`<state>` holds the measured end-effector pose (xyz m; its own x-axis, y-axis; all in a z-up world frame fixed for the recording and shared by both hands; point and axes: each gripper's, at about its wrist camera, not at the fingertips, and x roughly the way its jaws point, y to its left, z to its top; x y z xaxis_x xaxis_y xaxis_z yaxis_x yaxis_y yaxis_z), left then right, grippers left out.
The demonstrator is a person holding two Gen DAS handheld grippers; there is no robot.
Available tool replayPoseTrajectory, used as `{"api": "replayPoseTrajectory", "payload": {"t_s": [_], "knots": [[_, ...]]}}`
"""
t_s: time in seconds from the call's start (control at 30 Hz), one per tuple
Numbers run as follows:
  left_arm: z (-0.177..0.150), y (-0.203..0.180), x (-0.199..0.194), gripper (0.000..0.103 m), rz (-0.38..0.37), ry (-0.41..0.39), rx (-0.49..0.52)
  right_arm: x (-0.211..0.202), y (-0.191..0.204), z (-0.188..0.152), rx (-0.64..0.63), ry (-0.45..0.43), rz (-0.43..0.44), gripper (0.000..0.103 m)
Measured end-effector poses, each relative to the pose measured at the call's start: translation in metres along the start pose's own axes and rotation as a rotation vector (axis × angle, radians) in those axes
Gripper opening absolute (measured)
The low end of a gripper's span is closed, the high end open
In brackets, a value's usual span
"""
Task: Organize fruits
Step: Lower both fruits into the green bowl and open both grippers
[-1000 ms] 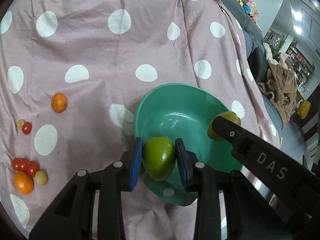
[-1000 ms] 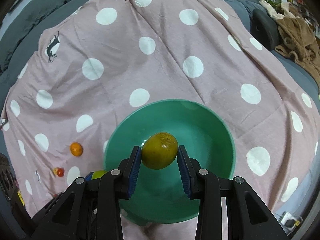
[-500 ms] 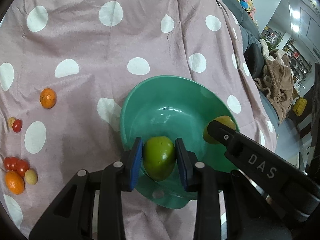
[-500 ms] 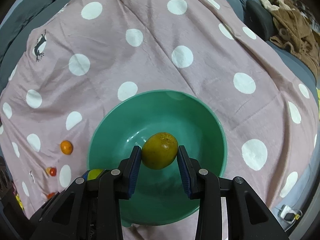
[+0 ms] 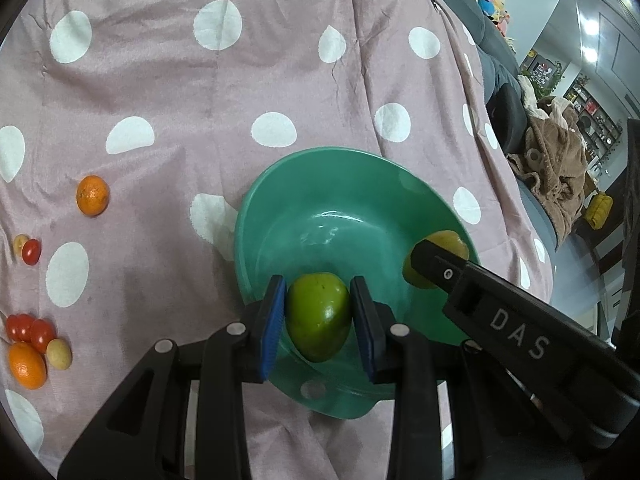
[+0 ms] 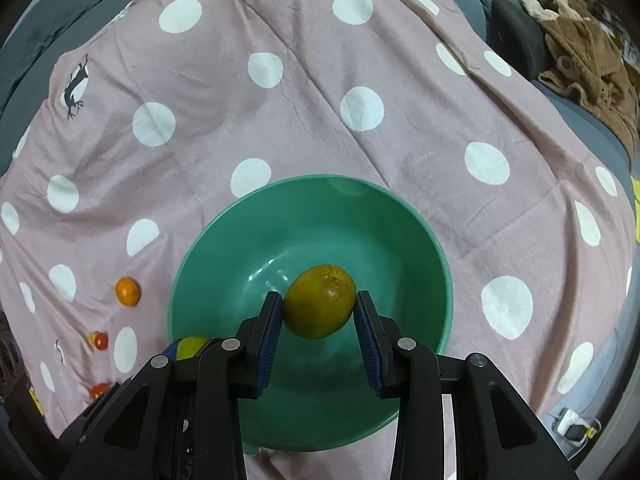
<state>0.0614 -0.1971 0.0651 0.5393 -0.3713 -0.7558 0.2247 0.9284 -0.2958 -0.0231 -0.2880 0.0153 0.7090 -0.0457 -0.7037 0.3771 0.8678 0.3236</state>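
Note:
A green bowl (image 5: 352,184) (image 6: 312,200) sits on a pink polka-dot cloth. My left gripper (image 5: 318,318) is shut on a green fruit (image 5: 318,316) and holds it over the bowl's near left rim. My right gripper (image 6: 318,312) is shut on a yellow-green citrus (image 6: 320,306) and holds it over the middle of the bowl. In the left wrist view the right gripper's finger (image 5: 440,268) comes in from the right with the citrus (image 5: 450,240) partly hidden behind it. In the right wrist view the green fruit (image 6: 192,347) shows at the lower left.
Loose fruit lies on the cloth to the left: a small orange (image 5: 93,195) (image 6: 128,291), a red tomato (image 5: 31,251) beside a pale fruit, and a cluster of tomatoes (image 5: 30,329), an orange (image 5: 27,365) and a pale round fruit (image 5: 59,354). A grey sofa and a brown robe (image 6: 588,68) are at the right.
Both grippers have moved further over the bowl, still holding their fruits. The bowl now sits lower and nearer in both views.

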Motion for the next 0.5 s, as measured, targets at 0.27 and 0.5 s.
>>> {"api": "replayPoseTrajectory", "payload": {"t_s": [0.27, 0.5], "knots": [[-0.0004, 0.0006, 0.0000, 0.033, -0.001, 0.003, 0.003, 0.0000, 0.0002, -0.0011, -0.003, 0.005, -0.004, 0.039], [0.0002, -0.0007, -0.0005, 0.033, -0.005, 0.006, 0.005, 0.0024, 0.0007, -0.0015, -0.021, 0.017, -0.011, 0.039]]}}
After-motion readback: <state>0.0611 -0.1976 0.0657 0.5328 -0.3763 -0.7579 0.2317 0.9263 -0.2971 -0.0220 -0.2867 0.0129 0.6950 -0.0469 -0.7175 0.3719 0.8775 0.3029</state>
